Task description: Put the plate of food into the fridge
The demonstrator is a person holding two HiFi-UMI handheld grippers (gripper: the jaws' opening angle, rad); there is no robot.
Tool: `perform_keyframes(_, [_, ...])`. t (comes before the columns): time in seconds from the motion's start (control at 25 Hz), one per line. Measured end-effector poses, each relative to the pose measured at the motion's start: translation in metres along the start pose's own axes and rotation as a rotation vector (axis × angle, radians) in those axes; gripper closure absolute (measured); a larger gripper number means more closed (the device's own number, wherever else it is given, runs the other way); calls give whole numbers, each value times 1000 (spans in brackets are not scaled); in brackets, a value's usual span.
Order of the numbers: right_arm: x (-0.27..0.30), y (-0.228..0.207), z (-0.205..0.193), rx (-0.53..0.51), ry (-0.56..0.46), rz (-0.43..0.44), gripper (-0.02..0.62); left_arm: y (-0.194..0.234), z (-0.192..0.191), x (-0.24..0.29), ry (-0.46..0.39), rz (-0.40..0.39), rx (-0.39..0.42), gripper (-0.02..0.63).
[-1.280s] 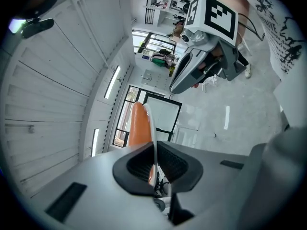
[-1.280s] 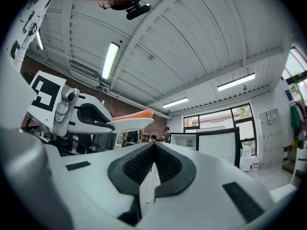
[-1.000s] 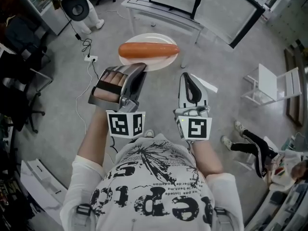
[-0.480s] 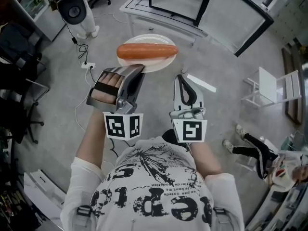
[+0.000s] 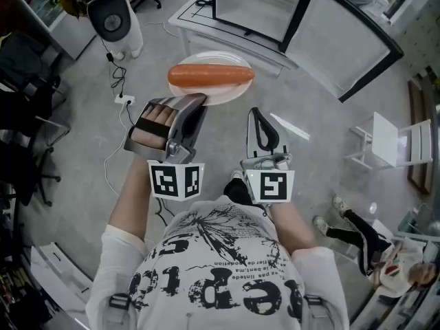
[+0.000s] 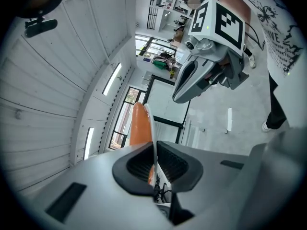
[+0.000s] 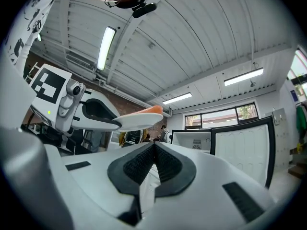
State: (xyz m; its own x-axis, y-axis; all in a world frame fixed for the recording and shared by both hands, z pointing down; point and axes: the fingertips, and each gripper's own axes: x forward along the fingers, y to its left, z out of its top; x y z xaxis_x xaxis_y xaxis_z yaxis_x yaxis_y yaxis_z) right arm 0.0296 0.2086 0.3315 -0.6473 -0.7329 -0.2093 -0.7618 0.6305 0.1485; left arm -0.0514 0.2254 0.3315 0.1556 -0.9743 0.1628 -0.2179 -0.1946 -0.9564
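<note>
Head view: the left gripper (image 5: 199, 100) is clamped on the near rim of the plate (image 5: 223, 95). The sausage (image 5: 210, 74) lies across the plate, which is held out short of the open fridge (image 5: 251, 2). The right gripper (image 5: 260, 115) is pinched together on nothing, also short of the fridge.

Left gripper view: the pads are squeezing the plate's edge, and the fridge is straight beyond it.

Right gripper view: the jaws are together and empty, with the fridge ahead.

Compared to a second ago it's the same grip, but the fridge sits closer to the plate.
</note>
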Motion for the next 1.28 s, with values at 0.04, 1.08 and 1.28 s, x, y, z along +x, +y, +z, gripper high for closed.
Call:
perform_keyframes(0.04, [8,-8,0,-2,-9,6,594,4,0,10,5,7,-1,581])
perform_keyframes(1.08, [162,-177,-75,-13,25,20,594,36,1,259,6,-24,9,581])
perform_keyframes(1.28, [203,-203,-95,-23,62,-61,594,46,-15,309,-60,-48,29,581])
